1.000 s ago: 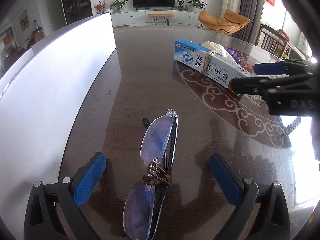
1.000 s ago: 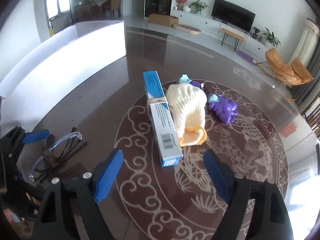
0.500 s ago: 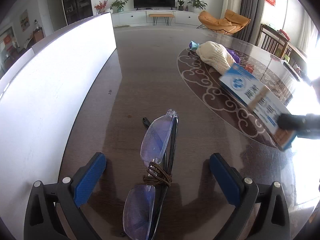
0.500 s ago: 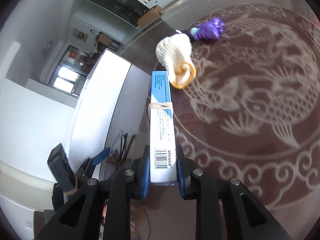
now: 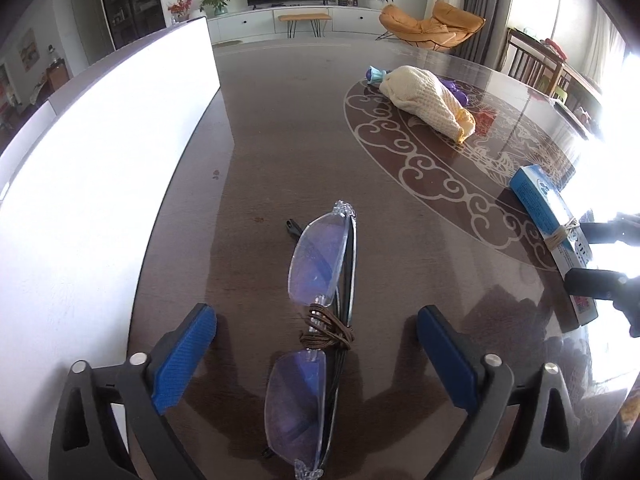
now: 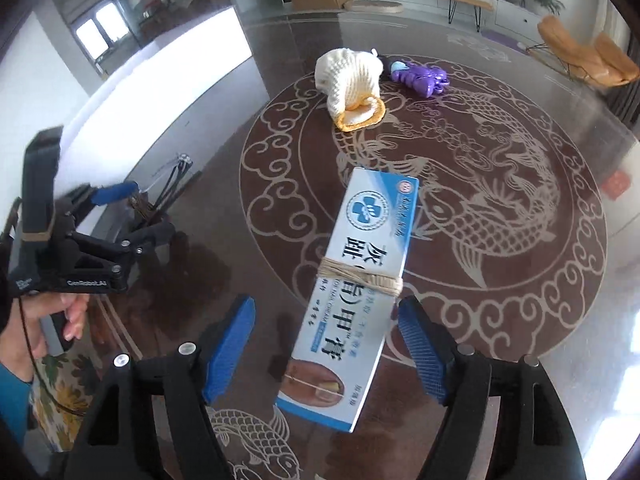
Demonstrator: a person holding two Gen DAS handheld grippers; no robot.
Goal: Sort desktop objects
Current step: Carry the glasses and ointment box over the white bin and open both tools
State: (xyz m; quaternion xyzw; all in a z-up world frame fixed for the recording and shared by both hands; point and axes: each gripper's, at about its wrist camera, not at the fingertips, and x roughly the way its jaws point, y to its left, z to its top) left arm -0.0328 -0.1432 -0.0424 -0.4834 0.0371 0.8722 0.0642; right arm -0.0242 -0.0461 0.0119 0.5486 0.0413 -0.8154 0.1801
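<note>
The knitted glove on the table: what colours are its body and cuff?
Cream knitted glove, orange-yellow cuff; right wrist view shows it best.

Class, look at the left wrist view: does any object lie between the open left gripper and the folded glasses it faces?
Nothing visible does. The glasses lie on the table directly between the fingers of the left gripper, with bare wood on either side. The blue box, the cream glove and the right gripper all sit off to the right.

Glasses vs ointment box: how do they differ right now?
The glasses are clear-lensed, thin and folded; the ointment box is an opaque blue-and-white carton. The glasses lie between the open left gripper fingers, the box between the open right gripper fingers. The glasses are tied with brown cord, the box with a tan band. Both are bound around the middle.
</note>
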